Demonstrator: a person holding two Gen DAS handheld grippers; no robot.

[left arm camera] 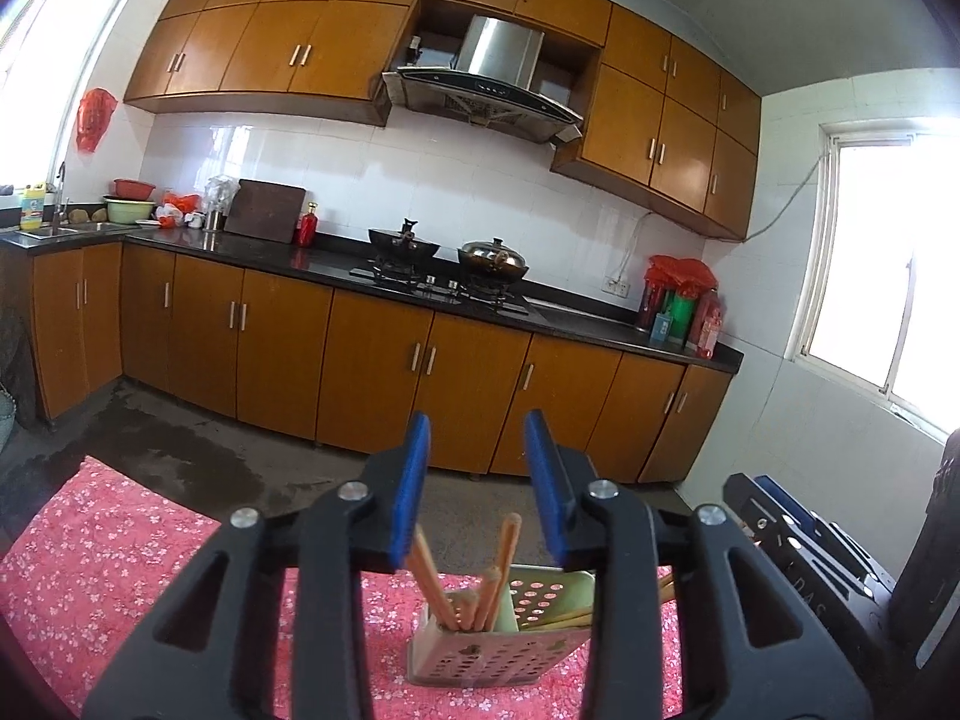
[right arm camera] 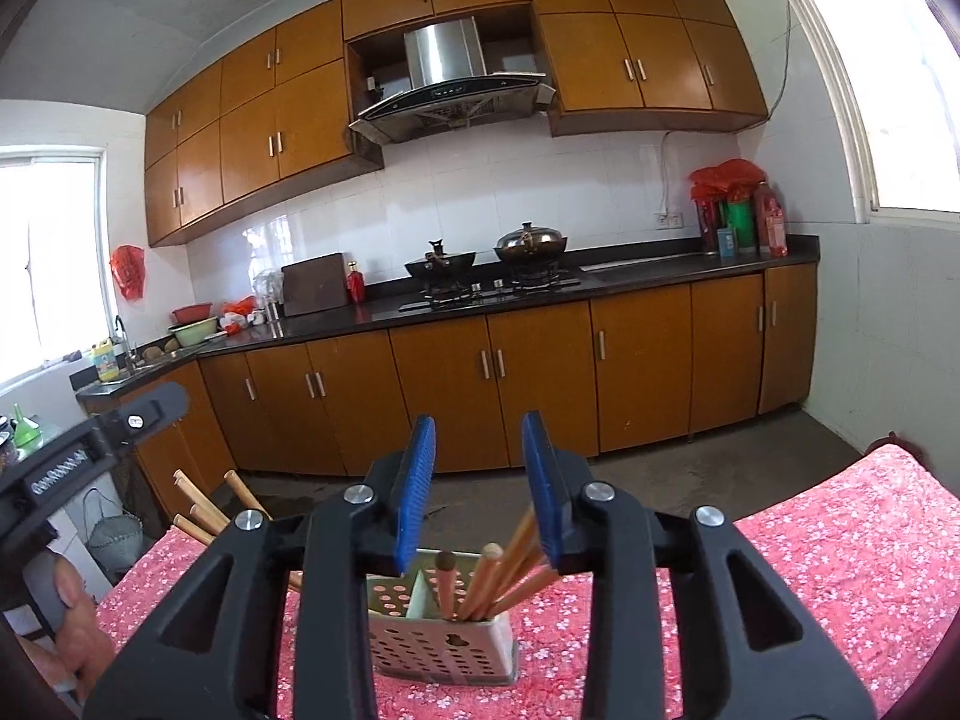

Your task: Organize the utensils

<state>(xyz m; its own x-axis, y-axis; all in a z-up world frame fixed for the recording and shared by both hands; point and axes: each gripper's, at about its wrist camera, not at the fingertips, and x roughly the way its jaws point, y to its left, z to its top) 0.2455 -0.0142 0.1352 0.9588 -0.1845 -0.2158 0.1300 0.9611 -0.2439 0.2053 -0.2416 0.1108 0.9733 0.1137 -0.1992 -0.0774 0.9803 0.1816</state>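
A pale green perforated utensil holder (left arm camera: 480, 654) stands on the pink flowered tablecloth (left arm camera: 90, 570). Wooden chopsticks (left arm camera: 501, 564) stand in its near compartment, and more lean out of its far side. My left gripper (left arm camera: 477, 450) is open and empty, raised above and behind the holder. In the right wrist view the same holder (right arm camera: 444, 642) holds several chopsticks (right arm camera: 510, 564) in its right compartment. My right gripper (right arm camera: 478, 450) is open and empty above the holder. More chopstick ends (right arm camera: 198, 504) stick up at the left.
The other gripper's black body shows at the right edge of the left view (left arm camera: 828, 546) and at the left edge of the right view (right arm camera: 78, 456). Beyond the table lie a wet concrete floor, wooden cabinets (left arm camera: 372, 360) and a stove with two pots (left arm camera: 450, 258).
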